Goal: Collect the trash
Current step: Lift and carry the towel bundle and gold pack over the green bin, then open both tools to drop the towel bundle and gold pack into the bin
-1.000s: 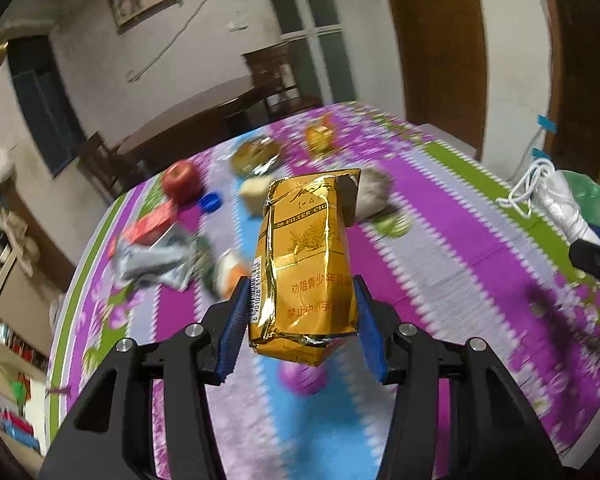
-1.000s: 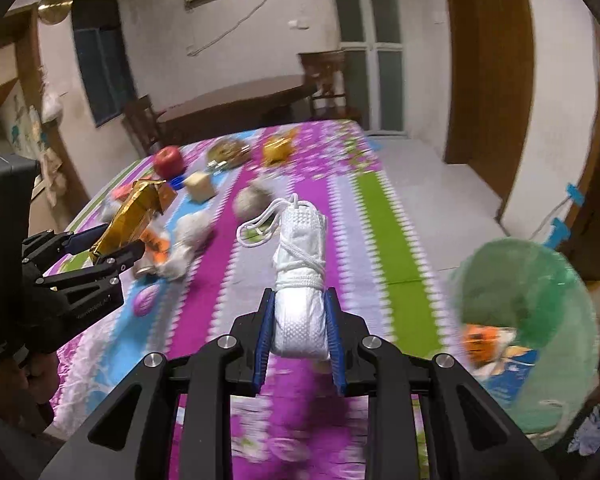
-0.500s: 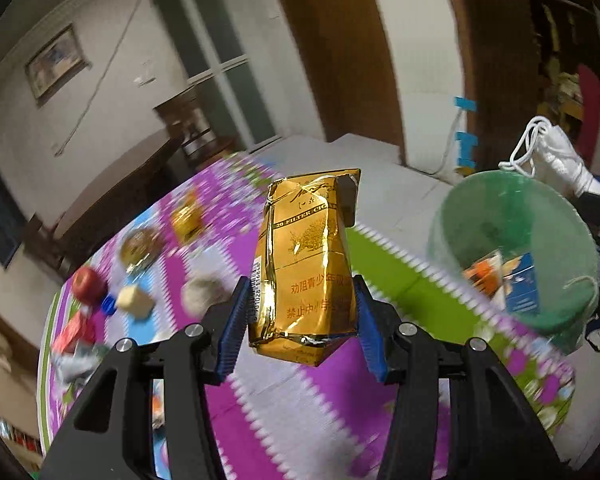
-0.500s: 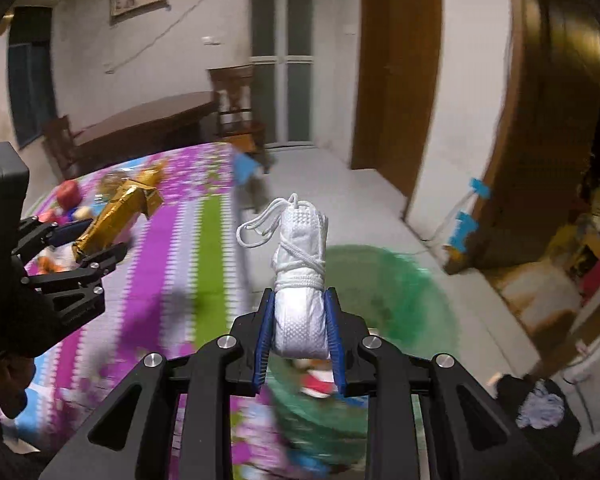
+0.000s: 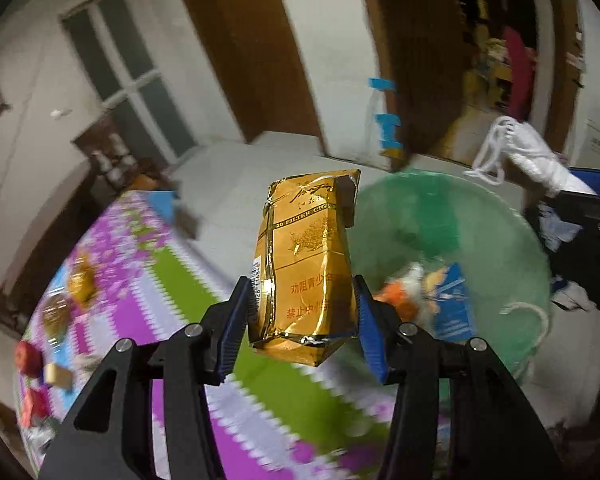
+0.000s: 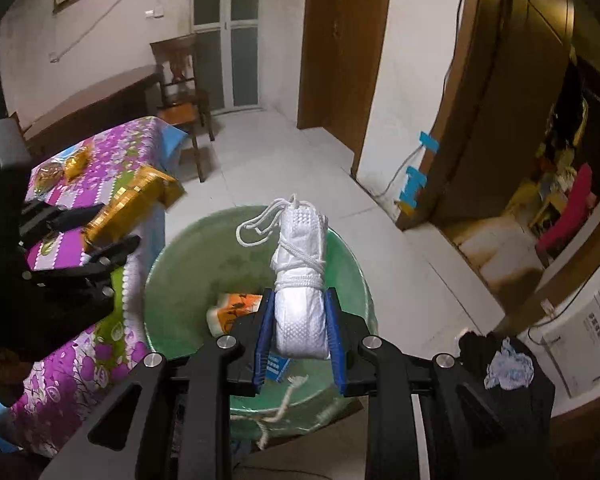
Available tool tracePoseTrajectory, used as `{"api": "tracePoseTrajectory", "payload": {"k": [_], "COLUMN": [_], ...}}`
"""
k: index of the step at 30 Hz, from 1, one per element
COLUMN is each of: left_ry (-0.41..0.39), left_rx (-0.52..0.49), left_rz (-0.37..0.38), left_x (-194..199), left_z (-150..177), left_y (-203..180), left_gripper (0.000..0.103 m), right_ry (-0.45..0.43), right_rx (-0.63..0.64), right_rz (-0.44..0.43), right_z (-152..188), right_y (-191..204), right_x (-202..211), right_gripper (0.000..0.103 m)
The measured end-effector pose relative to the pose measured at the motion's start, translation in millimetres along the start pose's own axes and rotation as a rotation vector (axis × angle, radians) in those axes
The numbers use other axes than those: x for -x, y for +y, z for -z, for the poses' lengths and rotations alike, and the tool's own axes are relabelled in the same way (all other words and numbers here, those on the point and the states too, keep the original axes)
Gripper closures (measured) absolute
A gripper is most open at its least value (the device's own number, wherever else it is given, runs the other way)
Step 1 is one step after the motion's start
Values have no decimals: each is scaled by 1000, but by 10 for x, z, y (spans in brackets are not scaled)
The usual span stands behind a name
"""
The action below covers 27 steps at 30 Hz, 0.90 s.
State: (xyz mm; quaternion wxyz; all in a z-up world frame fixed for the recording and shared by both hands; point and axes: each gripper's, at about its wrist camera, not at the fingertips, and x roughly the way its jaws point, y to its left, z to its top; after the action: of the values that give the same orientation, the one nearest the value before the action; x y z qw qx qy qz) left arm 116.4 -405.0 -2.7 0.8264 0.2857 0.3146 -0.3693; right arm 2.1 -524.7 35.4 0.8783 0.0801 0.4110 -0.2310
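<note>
A: Gold cigarette pack (image 5: 306, 276) clamped in left gripper (image 5: 300, 320), tilted down, just left of green bin (image 6: 162, 280).
B: Right gripper (image 6: 300, 334)?
A: Pinching white bundle (image 6: 300, 280) w/ cord, directly over bin. Purple-striped tablecloth (image 6: 76, 360) left, tiled floor (image 6: 300, 160) beyond.

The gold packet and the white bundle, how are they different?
The gold packet is shiny, crinkly foil with printing; the white bundle is soft cloth tied with cord. The gold packet sits in the left hand-held gripper, mostly above the tablecloth; the white bundle sits in the right hand-held gripper, right above the green bin. Both are clamped.
</note>
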Motion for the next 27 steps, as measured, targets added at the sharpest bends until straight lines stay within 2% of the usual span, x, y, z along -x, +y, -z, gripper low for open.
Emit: {"api": "tracePoseTrajectory", "payload": {"k": [4, 8, 10, 19, 27], "left_ry": [37, 92, 105, 150, 142], "left_rx": [-30, -32, -36, -18, -23], "left_rz": [115, 272, 308, 292, 261], "left_x": [-153, -286, -324, -420, -415], "left_z": [-93, -181, -172, -72, -118], "left_y": [-134, -157, -167, -213, -222], "left_gripper": [54, 54, 54, 54, 54], "right_ry": [31, 68, 88, 155, 160], "right_rx": [-49, -95, -112, -157, -162], "right_rz": [2, -2, 4, -23, -42], "right_z": [19, 34, 52, 89, 28], "right_y": [-151, -267, -275, -265, -187], "right_x": [-55, -137, -183, -481, -558], "right_gripper": [77, 77, 77, 77, 77]}}
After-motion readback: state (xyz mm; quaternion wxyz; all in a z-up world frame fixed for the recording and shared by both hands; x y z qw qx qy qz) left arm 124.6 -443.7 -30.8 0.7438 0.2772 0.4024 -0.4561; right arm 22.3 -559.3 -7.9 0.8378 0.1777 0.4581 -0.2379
